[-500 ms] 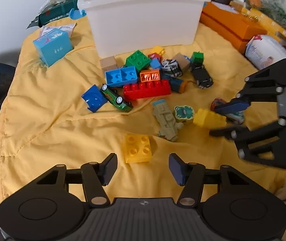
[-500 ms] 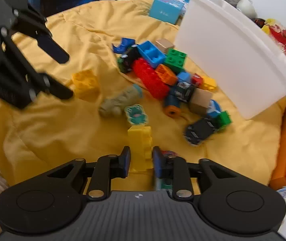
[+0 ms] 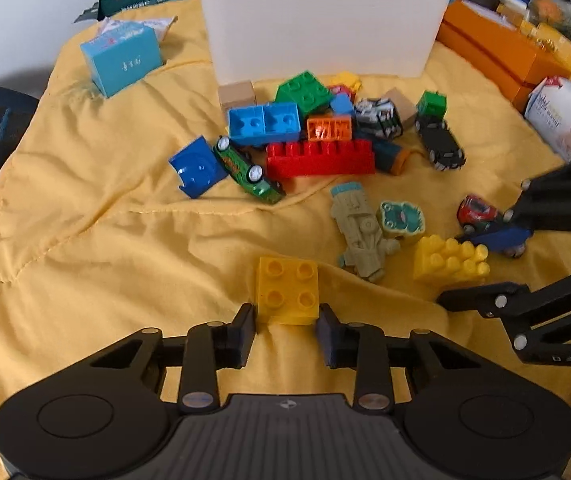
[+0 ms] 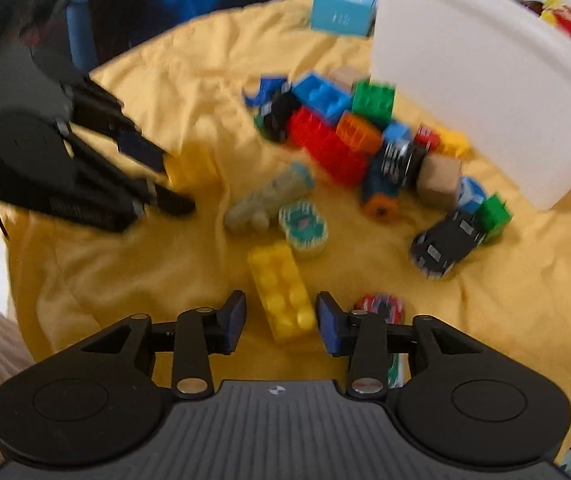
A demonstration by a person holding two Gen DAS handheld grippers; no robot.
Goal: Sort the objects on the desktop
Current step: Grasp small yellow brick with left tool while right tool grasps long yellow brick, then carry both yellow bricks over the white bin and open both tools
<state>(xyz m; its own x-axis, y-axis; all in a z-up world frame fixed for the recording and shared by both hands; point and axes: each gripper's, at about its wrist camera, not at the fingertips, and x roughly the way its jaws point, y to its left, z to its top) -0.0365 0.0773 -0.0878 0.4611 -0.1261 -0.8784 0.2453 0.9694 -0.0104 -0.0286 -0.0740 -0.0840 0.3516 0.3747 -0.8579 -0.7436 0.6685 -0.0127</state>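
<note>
On the yellow cloth (image 3: 85,240) lie two yellow bricks. The square four-stud brick (image 3: 287,290) sits between the pads of my left gripper (image 3: 285,316); the jaws stand close beside its sides without clearly pressing, and the brick rests flat. The long yellow brick (image 4: 281,292) lies between the fingers of my right gripper (image 4: 281,316), which is open with a gap on the left side. The left wrist view shows this long brick (image 3: 449,260) and the right gripper (image 3: 455,270) around it. The right wrist view is blurred.
A white bin (image 3: 325,28) stands at the back, with a pile of coloured bricks and toy cars (image 3: 321,156) in front of it. A grey-green toy (image 3: 359,232), a teal frog piece (image 3: 401,218) and a red car (image 3: 477,212) lie nearby. Orange boxes (image 3: 493,48) sit right, a blue box (image 3: 121,60) left.
My left gripper has come forward over the square yellow brick and narrowed around it. My right gripper's jaws have widened off the long yellow brick, which now lies on the cloth.
</note>
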